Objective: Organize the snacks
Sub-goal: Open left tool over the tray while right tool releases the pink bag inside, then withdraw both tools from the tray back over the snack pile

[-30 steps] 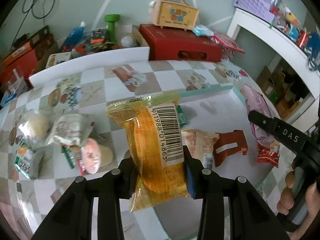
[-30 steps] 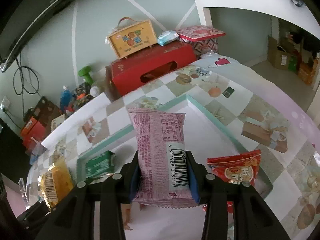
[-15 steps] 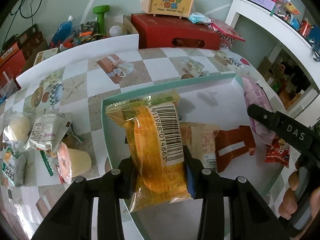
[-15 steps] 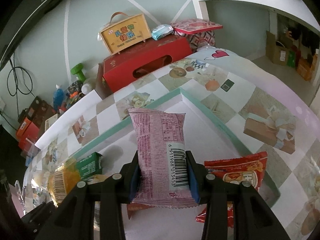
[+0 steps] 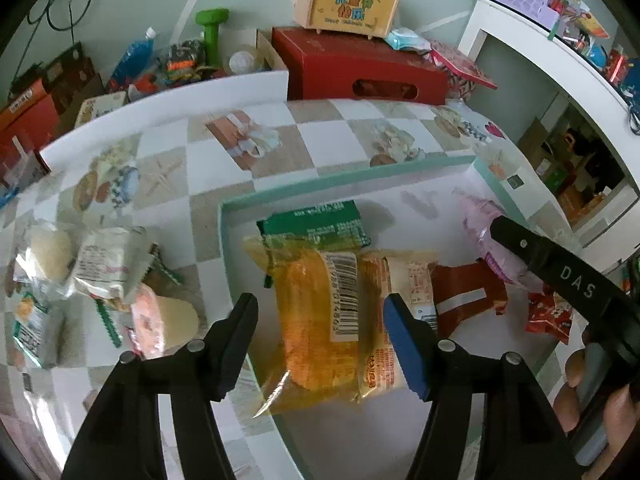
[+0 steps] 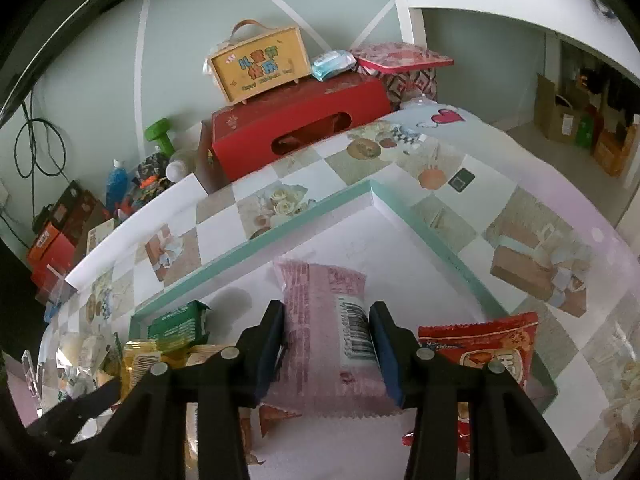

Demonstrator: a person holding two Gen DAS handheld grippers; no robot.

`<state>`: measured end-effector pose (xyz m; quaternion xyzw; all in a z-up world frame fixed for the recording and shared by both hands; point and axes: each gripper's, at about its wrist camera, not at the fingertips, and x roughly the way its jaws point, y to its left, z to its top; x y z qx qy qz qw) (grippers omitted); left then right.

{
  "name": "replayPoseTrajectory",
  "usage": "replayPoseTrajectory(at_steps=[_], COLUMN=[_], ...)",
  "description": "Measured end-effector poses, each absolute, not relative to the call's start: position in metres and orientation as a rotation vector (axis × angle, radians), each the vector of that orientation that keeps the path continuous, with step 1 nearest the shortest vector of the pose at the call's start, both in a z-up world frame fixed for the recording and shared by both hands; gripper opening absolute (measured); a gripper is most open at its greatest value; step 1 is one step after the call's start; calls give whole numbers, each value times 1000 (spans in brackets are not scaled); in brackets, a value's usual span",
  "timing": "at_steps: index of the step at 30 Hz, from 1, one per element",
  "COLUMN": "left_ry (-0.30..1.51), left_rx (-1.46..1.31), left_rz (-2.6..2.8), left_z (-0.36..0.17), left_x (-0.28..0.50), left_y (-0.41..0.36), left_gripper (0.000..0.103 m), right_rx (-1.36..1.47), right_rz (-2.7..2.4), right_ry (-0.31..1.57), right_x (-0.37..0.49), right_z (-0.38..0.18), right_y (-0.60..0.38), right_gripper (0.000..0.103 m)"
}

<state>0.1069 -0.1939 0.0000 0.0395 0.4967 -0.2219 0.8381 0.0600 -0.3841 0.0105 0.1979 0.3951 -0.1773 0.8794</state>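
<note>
My left gripper (image 5: pixel 320 316) is open above a yellow snack pack (image 5: pixel 320 320) that lies in the white tray with a teal rim (image 5: pixel 360 174), at its left end, apart from both fingers. A green pack (image 5: pixel 316 228), a beige pack (image 5: pixel 404 292) and a dark red pack (image 5: pixel 468 290) lie beside it. My right gripper (image 6: pixel 327 334) is shut on a pink snack pack (image 6: pixel 324 320) and holds it low over the tray (image 6: pixel 256 244). A red snack bag (image 6: pixel 492 348) lies to its right.
Several loose snacks (image 5: pixel 100 264) and a jelly cup (image 5: pixel 168 322) lie on the checkered tablecloth left of the tray. A red box (image 5: pixel 360 68) with a yellow case (image 5: pixel 346 4) stands behind the table. A white shelf (image 5: pixel 560 64) is at the right.
My left gripper has opened and let the yellow pack drop into the tray. My right gripper has lowered the pink pack toward the tray floor.
</note>
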Motion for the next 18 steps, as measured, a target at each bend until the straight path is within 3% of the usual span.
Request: replayPoseTrajectory(at_steps=[6,9,12,18], left_ry=[1056,1048,1044,1045], left_rx=[78,74,62,46], left_rz=[-443,-425,-404,-361], left_z=[10,15,19,19], left_x=[107,107,108,112], left_y=[-187,-183,-177,-168], left_gripper=[69,76,76,76], right_rx=[354,344,344,331], right_rz=[-376,-378,-379,-390], right_ry=[835,837,835,858], right_x=[61,59,58,59], right_z=[20,25,29,28], right_y=[-375,-374,-374,-372], right_gripper=[49,62,63,76])
